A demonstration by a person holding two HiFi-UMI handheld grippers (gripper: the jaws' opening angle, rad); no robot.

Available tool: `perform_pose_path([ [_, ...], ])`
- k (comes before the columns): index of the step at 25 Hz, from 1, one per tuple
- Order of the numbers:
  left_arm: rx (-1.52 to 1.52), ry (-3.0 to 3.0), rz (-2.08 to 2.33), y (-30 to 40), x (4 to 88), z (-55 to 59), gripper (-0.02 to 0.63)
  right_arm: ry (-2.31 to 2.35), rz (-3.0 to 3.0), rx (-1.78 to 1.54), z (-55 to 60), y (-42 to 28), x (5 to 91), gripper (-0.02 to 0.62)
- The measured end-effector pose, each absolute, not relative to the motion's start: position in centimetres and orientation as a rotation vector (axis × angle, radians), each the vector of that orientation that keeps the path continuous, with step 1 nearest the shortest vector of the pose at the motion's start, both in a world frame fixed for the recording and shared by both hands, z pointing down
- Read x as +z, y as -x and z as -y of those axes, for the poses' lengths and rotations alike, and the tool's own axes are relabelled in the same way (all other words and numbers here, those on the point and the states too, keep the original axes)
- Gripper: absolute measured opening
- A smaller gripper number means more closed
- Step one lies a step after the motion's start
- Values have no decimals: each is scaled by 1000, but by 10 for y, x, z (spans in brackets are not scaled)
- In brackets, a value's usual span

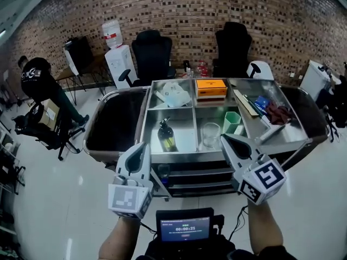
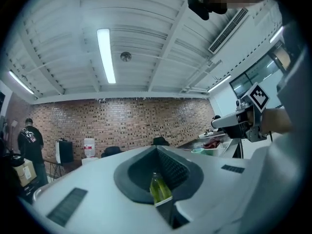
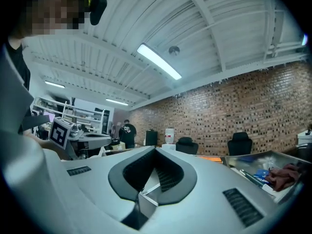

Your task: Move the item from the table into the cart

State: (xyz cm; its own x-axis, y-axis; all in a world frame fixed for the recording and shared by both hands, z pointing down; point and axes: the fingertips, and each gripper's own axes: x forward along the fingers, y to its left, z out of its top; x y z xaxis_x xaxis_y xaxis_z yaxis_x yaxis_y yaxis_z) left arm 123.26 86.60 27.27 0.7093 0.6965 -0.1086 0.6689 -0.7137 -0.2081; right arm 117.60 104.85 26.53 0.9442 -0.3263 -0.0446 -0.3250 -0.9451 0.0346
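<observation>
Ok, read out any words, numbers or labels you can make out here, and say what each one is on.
"00:00:21": small screen at the bottom of the head view; the line above it is too small to read.
Orange box: print too blurred.
Dark bottle: label unreadable.
Marker cubes: square patterns, no words.

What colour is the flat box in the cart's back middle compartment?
Orange. The box shows best in the head view.
</observation>
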Motion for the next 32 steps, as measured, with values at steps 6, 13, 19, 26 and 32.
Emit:
perform_pose_path([
  [6, 164, 2796, 1183, -1215, 313, -853, 9, -3117, 447, -118, -1031, -1155, 292, 0],
  [13, 41, 2837, 1257, -1211, 331, -847, 9, -3132, 341, -164, -1018, -1144, 317, 0],
  [19, 30, 2876, 1295, -1209, 324, -843, 9, -3135, 273, -240, -1022, -1134, 321, 0],
  [26, 37, 2842, 1274, -1207, 328, -858, 9, -3134, 275, -251, -1024, -1130, 331, 0],
  [32, -13, 2878, 1304, -1204, 333, -857, 9, -3115, 266, -264, -1020, -1126, 330, 0],
])
